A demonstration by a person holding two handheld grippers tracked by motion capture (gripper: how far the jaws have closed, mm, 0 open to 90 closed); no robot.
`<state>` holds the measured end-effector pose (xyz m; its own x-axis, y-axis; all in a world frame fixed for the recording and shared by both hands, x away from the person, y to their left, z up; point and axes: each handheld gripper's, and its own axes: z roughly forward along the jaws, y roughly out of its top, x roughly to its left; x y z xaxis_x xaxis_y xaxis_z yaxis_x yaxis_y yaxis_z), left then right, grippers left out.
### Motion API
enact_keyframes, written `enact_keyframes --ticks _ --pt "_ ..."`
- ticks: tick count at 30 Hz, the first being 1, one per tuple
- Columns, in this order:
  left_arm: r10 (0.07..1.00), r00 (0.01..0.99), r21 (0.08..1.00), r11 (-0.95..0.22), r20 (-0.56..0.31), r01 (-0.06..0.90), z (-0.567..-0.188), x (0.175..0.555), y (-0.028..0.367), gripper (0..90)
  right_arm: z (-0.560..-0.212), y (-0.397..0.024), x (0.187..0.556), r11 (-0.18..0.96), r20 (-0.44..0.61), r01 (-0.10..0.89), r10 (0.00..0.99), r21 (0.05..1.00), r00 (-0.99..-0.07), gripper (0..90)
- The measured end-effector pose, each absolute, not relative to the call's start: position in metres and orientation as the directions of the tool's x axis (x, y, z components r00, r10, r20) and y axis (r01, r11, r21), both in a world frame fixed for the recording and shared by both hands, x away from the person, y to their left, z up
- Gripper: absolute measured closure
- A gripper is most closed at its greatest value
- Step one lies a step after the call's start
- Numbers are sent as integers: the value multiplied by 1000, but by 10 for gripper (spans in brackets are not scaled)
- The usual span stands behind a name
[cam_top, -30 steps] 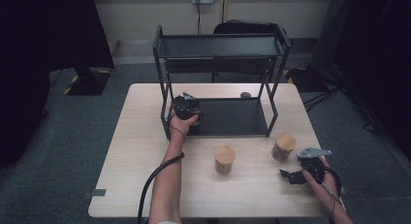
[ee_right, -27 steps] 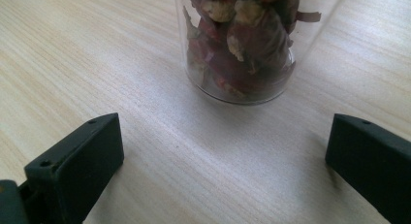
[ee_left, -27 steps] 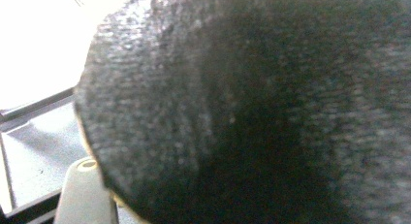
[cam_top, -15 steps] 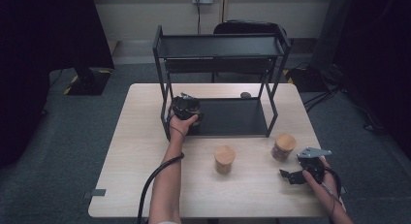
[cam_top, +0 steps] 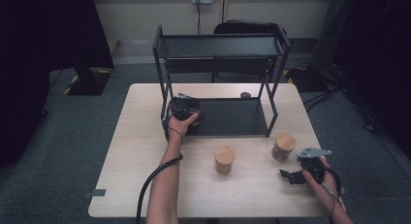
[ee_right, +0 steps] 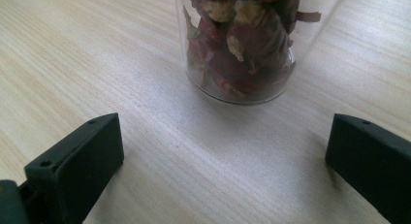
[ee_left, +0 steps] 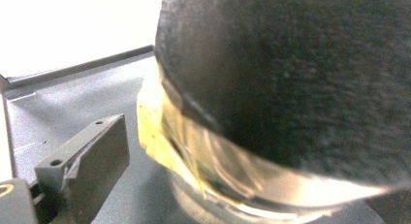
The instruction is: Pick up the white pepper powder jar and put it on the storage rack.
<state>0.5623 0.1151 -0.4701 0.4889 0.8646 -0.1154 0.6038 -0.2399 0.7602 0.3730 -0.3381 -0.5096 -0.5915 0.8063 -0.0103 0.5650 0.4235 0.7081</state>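
Left tool [cam_top: 183, 109]: grasping black-lidded jar [ee_left: 271, 112] on rack's lower shelf [cam_top: 232, 118]; release gently. Right tool [cam_top: 296, 176]: released, facing dried-flower jar [ee_right: 242, 44]; centre first.

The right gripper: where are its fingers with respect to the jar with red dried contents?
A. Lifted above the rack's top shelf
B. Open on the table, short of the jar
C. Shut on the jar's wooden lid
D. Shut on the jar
B: in the right gripper view the right gripper has its fingers spread apart, with bare table between them and the jar standing beyond, untouched.
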Motion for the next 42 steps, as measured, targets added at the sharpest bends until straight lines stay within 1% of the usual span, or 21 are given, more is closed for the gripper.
enact_keyframes --ticks 8,20,42 --pt "858 496 765 -229 -133 602 -468 557 116 24 -510 -338 373 423 -10 565 806 708 -591 0" --pt "856 500 769 -230 -131 596 -467 548 122 29 -510 -338 373 423 -10 565 806 708 -591 0" --pt "832 536 777 -242 -143 582 -462 530 123 33 -510 -338 373 424 -10 565 806 708 -591 0"
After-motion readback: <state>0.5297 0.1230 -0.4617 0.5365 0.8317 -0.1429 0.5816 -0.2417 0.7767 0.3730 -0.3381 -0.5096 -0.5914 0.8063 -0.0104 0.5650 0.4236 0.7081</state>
